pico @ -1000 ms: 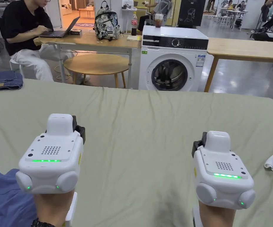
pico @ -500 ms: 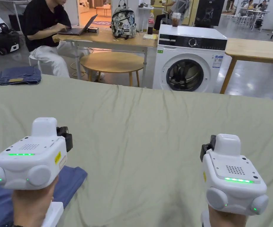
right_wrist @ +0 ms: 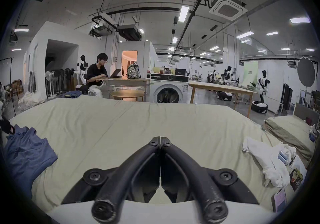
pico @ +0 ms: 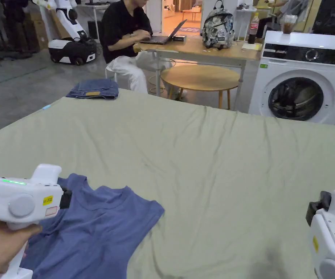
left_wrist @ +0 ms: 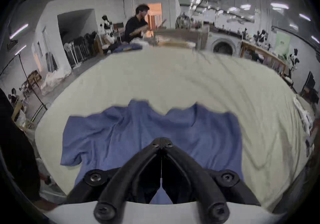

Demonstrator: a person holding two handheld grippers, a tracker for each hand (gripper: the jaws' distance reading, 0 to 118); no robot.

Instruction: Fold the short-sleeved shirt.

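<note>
Honestly nothing's readable here, the yellow sticker (pico: 48, 200) on the left tool (pico: 65, 198) is way too tiny to make out.

Your left hand (pico: 1, 243) grips the left tongs (left_wrist: 161, 143) from below at the lower left of the head view, turned so their side faces you. In the left gripper view their two black jaws meet at the tips with nothing between them. Your right tongs (right_wrist: 160, 140) sit at the lower right edge of the head view, partly cut off. In the right gripper view their jaws are likewise closed tip to tip and empty.
</note>
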